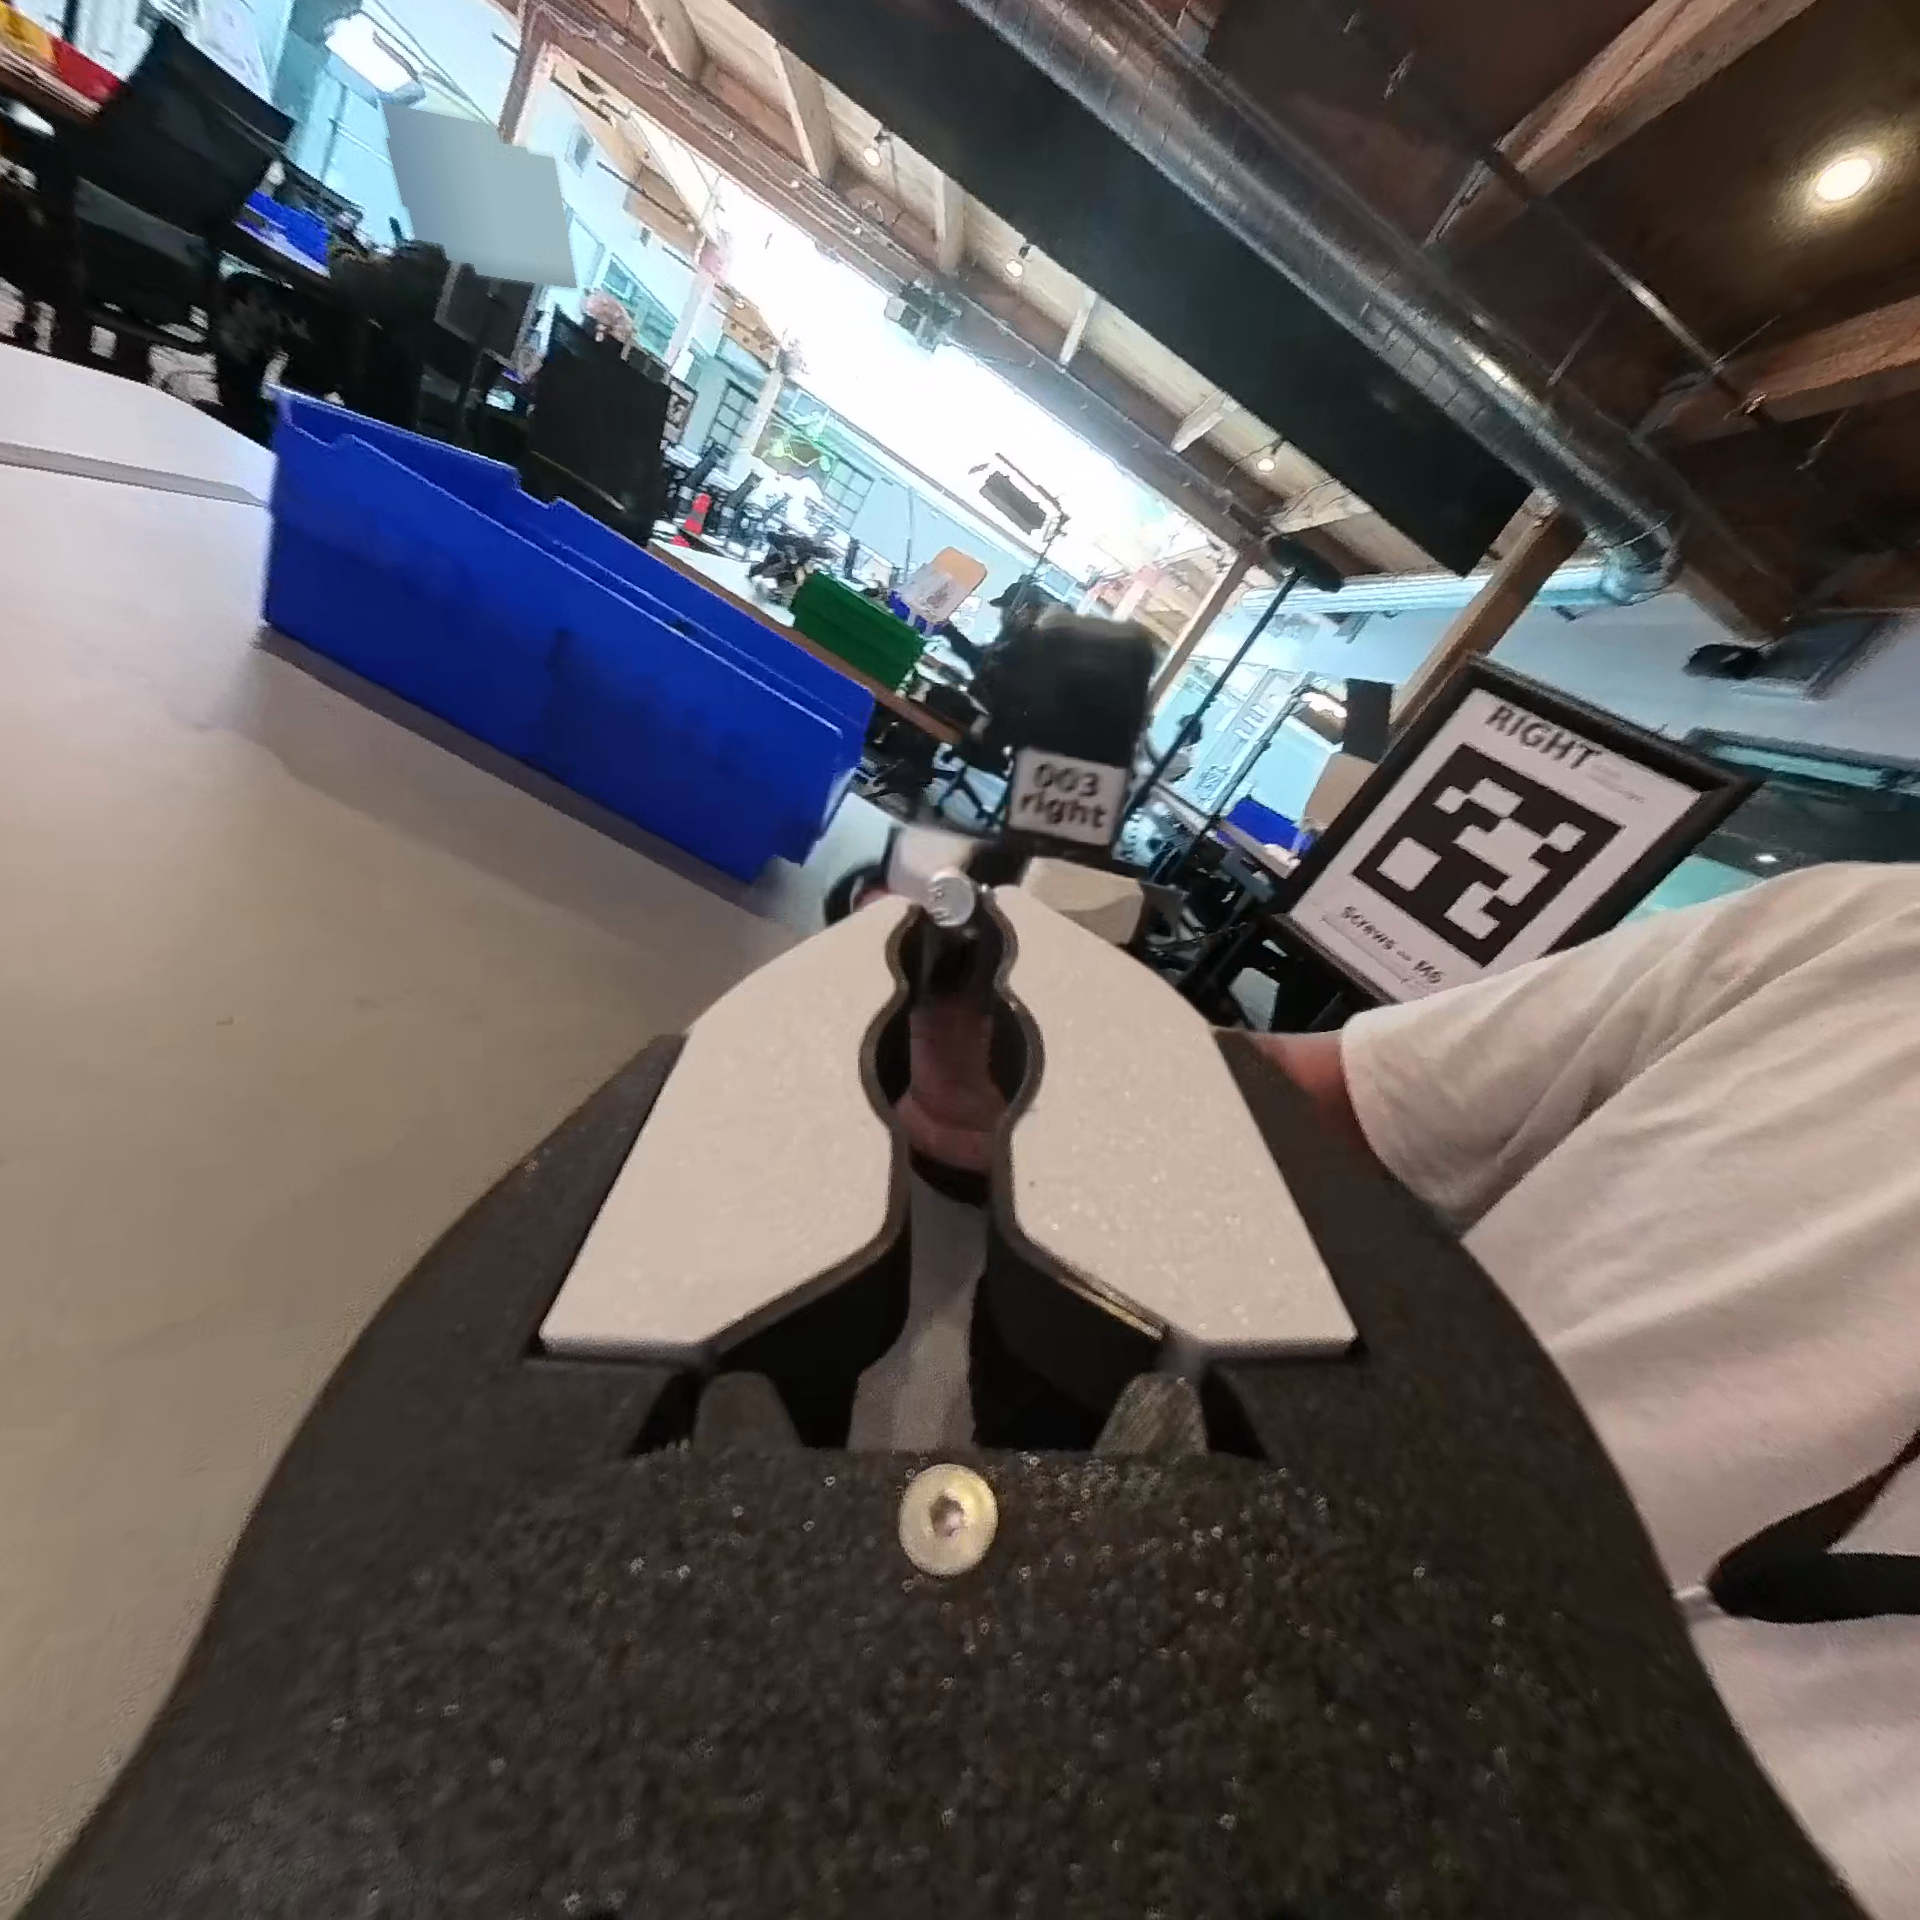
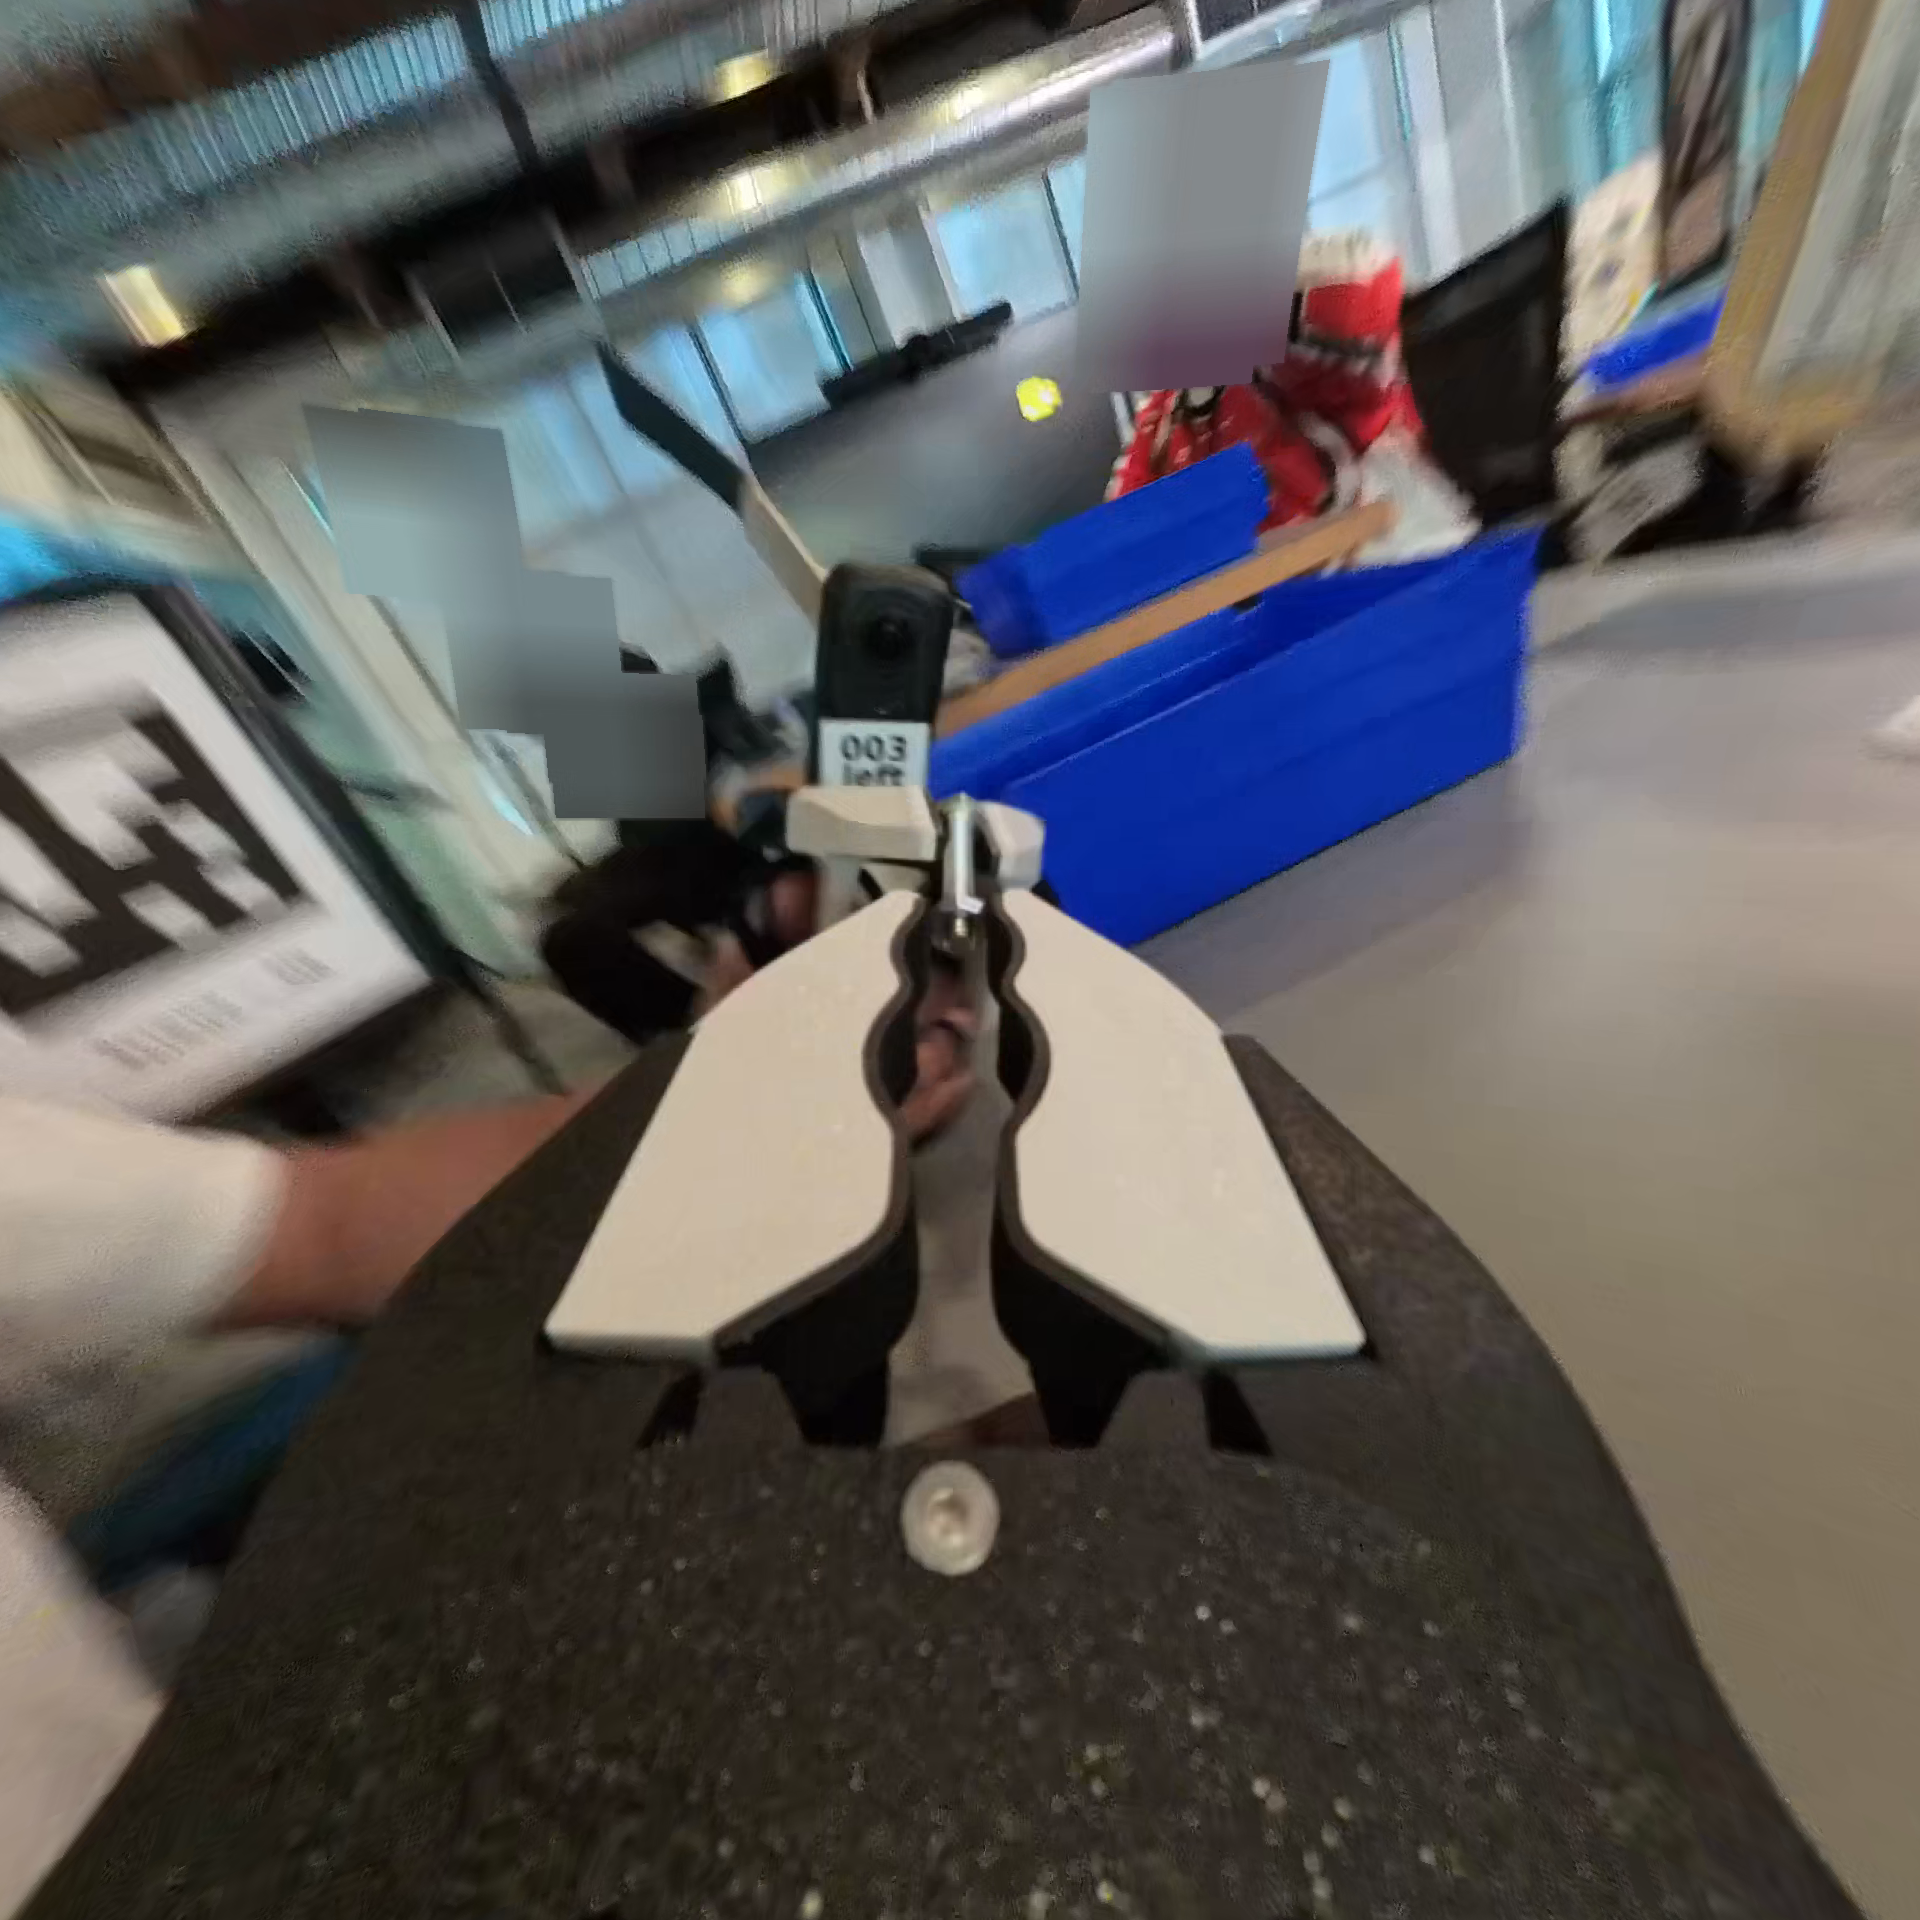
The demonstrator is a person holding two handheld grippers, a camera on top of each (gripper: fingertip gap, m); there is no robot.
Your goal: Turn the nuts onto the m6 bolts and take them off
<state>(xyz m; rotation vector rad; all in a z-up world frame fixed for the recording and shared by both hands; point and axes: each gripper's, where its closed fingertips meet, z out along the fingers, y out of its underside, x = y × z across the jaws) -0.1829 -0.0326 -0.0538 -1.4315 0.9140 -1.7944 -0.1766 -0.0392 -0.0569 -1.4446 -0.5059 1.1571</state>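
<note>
Left wrist view: the left gripper (image 1: 951, 914), matte white with scalloped inner edges, clamps the smooth silver bolt (image 1: 948, 900) head; bare grey tabletop (image 1: 260, 1039) leftward, glossy blue bin (image 1: 561, 644) behind; right wrist view: the right gripper (image 2: 958, 925), narrow, grips the nut (image 2: 951, 928) on the bolt's shank; open tabletop rightward.

Left gripper (image 1: 951, 914) and right gripper (image 2: 961, 920) being held tip to tip above table (image 1: 208, 935), facing each other. Bolt (image 1: 948, 899) being clamped at head end between left fingertips; its far end with nut (image 2: 958, 928) being gripped by right fingertips. Bin (image 1: 540, 655) sitting on table behind grippers, left of them in left wrist view, right of them in right wrist view. Framed sign (image 1: 1496, 842) standing right of left gripper, beyond sleeve (image 1: 1662, 1091).
</note>
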